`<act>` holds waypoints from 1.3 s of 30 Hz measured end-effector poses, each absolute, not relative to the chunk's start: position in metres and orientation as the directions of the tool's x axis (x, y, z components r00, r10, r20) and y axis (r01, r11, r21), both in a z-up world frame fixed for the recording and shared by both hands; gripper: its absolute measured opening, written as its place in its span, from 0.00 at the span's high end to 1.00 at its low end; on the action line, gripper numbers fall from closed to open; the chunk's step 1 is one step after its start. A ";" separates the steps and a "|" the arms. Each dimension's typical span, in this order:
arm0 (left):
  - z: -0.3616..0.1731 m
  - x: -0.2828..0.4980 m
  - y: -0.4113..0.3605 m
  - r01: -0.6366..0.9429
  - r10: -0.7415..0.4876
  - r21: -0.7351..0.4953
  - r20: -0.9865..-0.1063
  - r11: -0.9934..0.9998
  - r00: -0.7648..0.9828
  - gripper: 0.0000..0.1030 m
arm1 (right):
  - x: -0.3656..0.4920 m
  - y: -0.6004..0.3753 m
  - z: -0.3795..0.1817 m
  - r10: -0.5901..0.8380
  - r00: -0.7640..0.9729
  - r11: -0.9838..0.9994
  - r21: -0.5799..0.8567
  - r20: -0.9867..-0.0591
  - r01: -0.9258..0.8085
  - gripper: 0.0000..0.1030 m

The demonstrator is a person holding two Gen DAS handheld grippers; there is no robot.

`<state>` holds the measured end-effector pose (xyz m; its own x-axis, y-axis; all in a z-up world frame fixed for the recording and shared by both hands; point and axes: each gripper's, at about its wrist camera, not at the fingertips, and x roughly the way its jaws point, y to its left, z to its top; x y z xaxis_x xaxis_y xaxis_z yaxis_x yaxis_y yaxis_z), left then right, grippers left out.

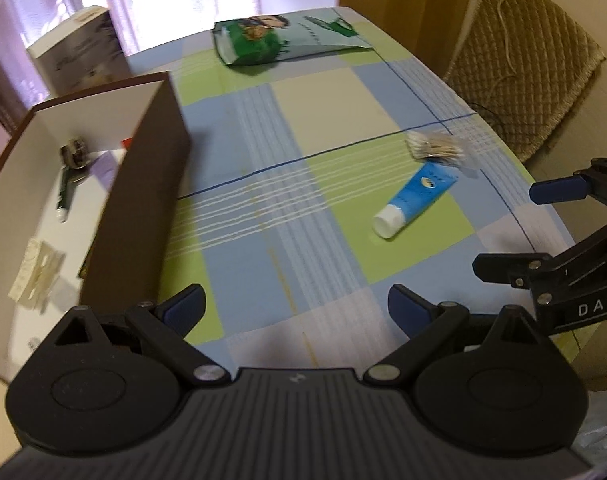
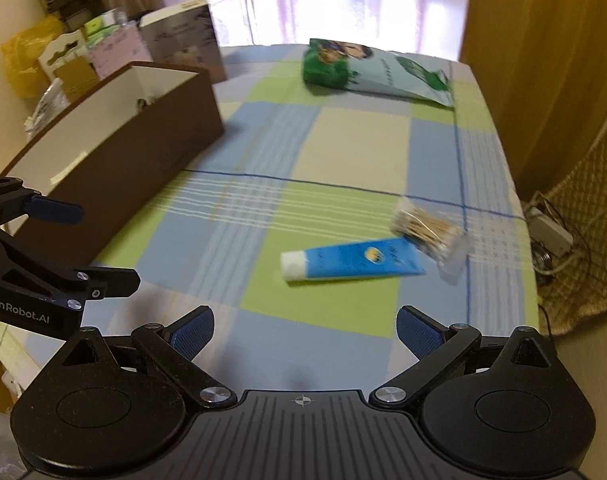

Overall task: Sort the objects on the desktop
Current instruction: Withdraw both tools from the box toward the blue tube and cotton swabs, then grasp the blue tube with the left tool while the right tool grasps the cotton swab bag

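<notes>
Both your grippers, left gripper (image 1: pixel 296 309) and right gripper (image 2: pixel 305 330), hang wide open and empty; some items lie in the brown box (image 1: pixel 143 184), while the blue tube (image 2: pixel 353 261), touching the cotton-swab packet (image 2: pixel 429 229), and the green bag (image 2: pixel 367 68) lie on the cloth. You look mid-sort; the tube, nearest your right gripper, calls for a grip across its body.

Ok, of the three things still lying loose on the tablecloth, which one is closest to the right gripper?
The blue tube with the white cap. The clear pack of cotton swabs lies just past its far end, and the green snack bag sits near the table's far edge.
</notes>
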<state>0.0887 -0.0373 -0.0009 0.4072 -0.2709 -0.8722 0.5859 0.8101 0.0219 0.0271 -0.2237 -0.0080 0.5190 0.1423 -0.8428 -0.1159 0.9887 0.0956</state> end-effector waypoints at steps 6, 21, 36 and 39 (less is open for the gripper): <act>-0.015 0.094 -0.061 0.623 -0.275 0.021 -0.885 0.782 0.375 0.07 | 0.024 -0.253 -0.021 0.106 0.494 0.994 0.097 -0.863 -0.044 0.01; -0.055 0.112 -0.133 0.751 -0.287 0.034 -0.912 0.660 0.293 0.13 | 0.030 -0.330 -0.046 0.025 0.464 0.990 0.085 -0.886 0.109 0.01; -0.091 0.139 -0.189 0.877 -0.388 -0.003 -0.898 0.480 0.209 0.30 | 0.048 -0.370 -0.061 0.027 0.468 0.975 0.127 -0.883 0.183 0.01; -0.099 0.148 -0.196 0.883 -0.389 -0.026 -0.903 0.468 0.180 0.37 | 0.055 -0.378 -0.060 0.026 0.478 0.973 0.131 -0.878 0.188 0.01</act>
<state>0.1476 -0.1957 -0.0990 0.1796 -0.3894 -0.9034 0.8831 0.4685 -0.0263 0.0546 -0.3781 -0.0602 0.4779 0.0259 -0.8780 0.1884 0.9733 0.1313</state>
